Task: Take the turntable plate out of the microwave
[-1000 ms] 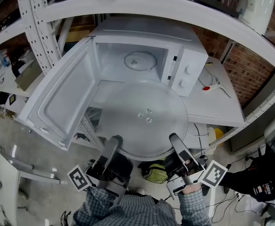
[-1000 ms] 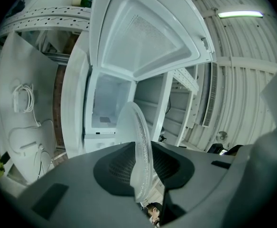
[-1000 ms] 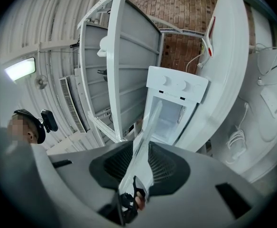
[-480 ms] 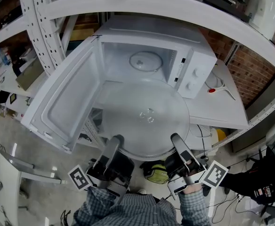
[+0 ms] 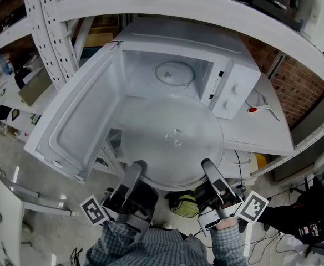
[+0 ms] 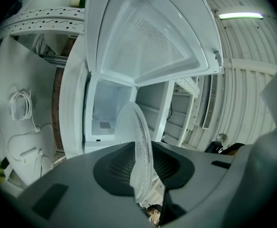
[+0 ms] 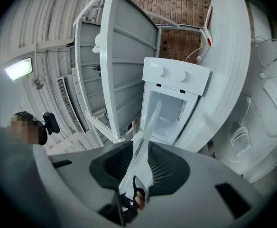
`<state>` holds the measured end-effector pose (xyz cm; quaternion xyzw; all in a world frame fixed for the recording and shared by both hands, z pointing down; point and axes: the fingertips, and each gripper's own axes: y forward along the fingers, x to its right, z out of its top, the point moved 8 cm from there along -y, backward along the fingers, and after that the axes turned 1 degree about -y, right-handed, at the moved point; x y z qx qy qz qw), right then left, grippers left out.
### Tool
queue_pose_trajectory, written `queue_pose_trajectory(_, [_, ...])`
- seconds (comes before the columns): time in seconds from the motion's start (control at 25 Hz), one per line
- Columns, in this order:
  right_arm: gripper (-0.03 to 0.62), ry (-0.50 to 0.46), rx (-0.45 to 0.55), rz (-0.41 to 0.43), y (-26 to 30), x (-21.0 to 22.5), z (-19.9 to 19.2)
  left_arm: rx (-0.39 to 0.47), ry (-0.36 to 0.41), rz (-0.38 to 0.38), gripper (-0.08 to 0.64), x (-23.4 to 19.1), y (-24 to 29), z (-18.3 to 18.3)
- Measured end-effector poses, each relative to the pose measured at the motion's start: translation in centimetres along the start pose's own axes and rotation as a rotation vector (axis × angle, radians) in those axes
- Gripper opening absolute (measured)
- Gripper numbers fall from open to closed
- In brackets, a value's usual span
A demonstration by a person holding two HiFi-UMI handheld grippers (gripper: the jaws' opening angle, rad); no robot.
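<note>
Both left gripper (image 5: 136,169) and right gripper (image 5: 207,168) are clamping near rim of clear round glass turntable plate (image 5: 173,140), stretching ahead toward white microwave (image 5: 237,87).

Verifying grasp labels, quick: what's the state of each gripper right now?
Left gripper: closed on the turntable plate, at its near rim.
Right gripper: closed on the same turntable plate's near rim.
</note>
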<state>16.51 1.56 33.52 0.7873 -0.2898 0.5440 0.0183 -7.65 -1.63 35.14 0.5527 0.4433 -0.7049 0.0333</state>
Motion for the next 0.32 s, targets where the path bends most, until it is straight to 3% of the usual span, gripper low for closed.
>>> queue_pose_trajectory(0.32, [0.098, 0.009, -0.002, 0.01, 0.51, 0.2, 0.26, 0.009, -0.002, -0.006, 0.092, -0.19, 0.28, 0.26])
